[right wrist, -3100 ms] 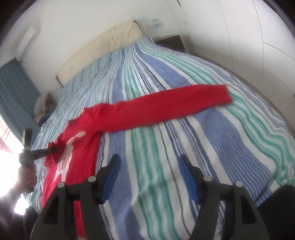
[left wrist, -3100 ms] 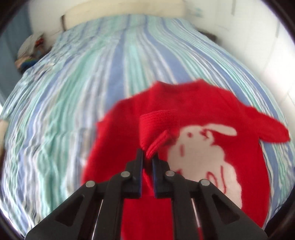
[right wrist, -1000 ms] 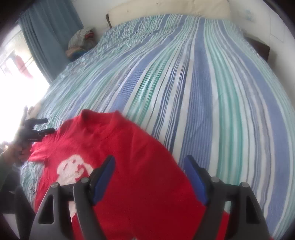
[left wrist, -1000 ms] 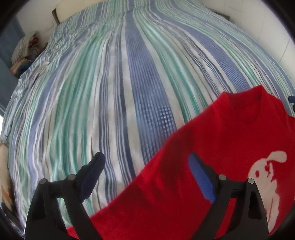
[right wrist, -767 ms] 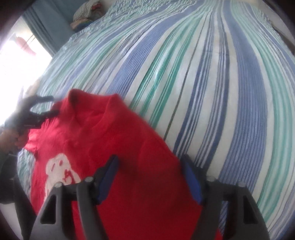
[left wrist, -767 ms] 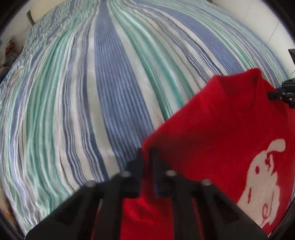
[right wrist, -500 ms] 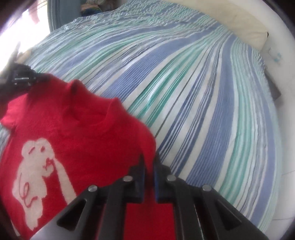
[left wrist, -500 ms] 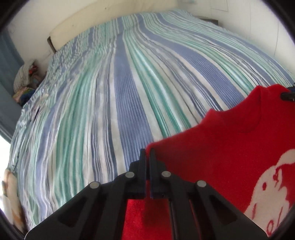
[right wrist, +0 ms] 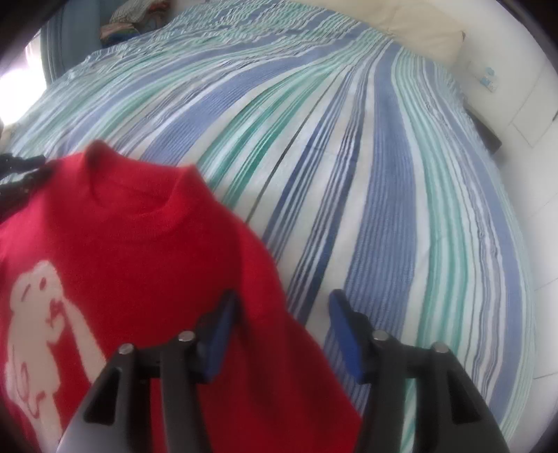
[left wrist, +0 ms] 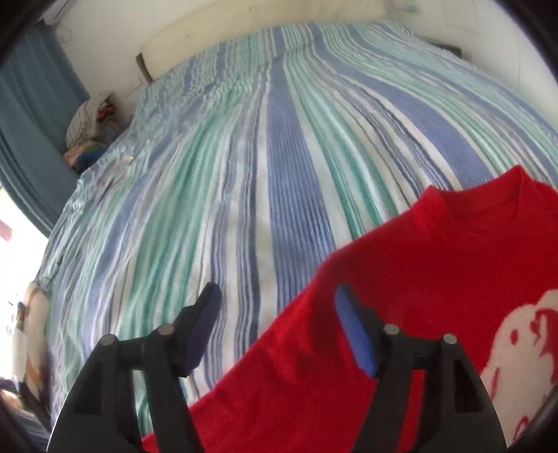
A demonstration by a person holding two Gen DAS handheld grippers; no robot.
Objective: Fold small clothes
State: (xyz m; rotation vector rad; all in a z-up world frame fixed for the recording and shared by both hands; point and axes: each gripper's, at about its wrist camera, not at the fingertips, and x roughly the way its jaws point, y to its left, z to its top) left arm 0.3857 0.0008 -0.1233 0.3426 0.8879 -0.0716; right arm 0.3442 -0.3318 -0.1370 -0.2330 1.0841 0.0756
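A red sweater [left wrist: 429, 278] with a white animal figure lies front up on the striped bed, collar toward the headboard. My left gripper [left wrist: 279, 313] hangs over its left shoulder edge. Its jaws are opening, the red edge lies loose between them, and the blue pads [left wrist: 354, 334] press on nothing. My right gripper [right wrist: 284, 322] is over the other shoulder of the sweater [right wrist: 132, 265]. Its jaws are opening too, with the sweater's edge slack between them. In the right wrist view the left gripper [right wrist: 21, 170] shows at the far left by the collar. No sleeve shows.
The blue, green and white striped bed cover [left wrist: 279, 146] fills both views. A cream headboard cushion [right wrist: 422, 28] runs along the far end. A pile of clothes [left wrist: 90, 132] and a blue curtain [left wrist: 31, 118] stand left of the bed, a dark nightstand [right wrist: 488, 136] right.
Both grippers closed on the sweater's shoulder edges and lifted them a little. Now both have opened again and the shoulders lie released on the bed.
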